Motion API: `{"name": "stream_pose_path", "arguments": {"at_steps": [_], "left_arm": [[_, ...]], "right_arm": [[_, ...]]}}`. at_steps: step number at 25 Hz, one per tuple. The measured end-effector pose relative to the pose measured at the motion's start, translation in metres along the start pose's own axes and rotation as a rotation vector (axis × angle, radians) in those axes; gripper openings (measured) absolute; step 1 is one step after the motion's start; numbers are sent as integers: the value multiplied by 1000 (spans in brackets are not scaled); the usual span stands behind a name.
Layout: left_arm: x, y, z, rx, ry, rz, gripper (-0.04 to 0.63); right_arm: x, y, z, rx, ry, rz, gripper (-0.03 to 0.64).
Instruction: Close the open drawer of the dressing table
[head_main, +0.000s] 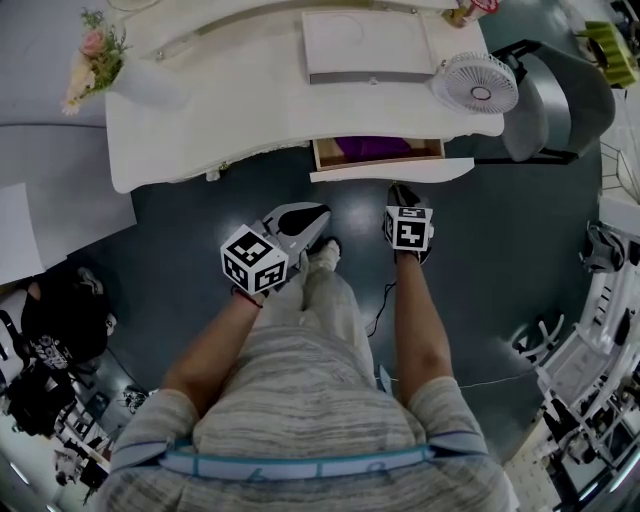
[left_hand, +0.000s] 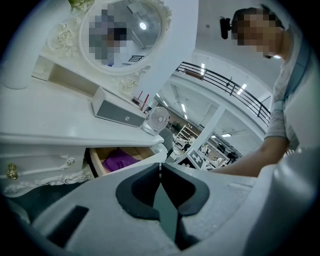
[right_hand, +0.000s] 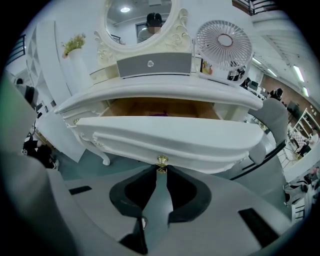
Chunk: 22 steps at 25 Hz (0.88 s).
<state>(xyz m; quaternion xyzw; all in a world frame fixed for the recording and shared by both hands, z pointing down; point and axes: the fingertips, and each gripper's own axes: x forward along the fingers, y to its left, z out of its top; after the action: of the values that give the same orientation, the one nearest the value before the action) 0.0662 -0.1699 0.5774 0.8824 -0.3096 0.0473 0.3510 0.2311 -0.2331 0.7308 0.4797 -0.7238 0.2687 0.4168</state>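
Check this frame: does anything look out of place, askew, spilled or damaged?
Only the drawer stands out: it is pulled out from the dressing table, showing a purple cloth inside. The shut right gripper points at its gold knob. Nothing looks spilled or damaged.

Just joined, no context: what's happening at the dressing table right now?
A person stands at the white dressing table with a gripper in each hand. Its drawer is pulled out, something purple inside. The right gripper, fingers together, points at the drawer's gold knob from close up; contact isn't clear. The left gripper, also shut and empty, hangs off to the left, clear of the drawer. Drawer not yet pushed in.
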Motion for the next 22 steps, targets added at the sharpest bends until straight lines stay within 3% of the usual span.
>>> {"name": "stream_pose_path", "arguments": {"at_steps": [22], "left_arm": [[0,43,13,-37,-17,48,25]], "right_arm": [[30,-4,49,5,-48,-4,63]]}}
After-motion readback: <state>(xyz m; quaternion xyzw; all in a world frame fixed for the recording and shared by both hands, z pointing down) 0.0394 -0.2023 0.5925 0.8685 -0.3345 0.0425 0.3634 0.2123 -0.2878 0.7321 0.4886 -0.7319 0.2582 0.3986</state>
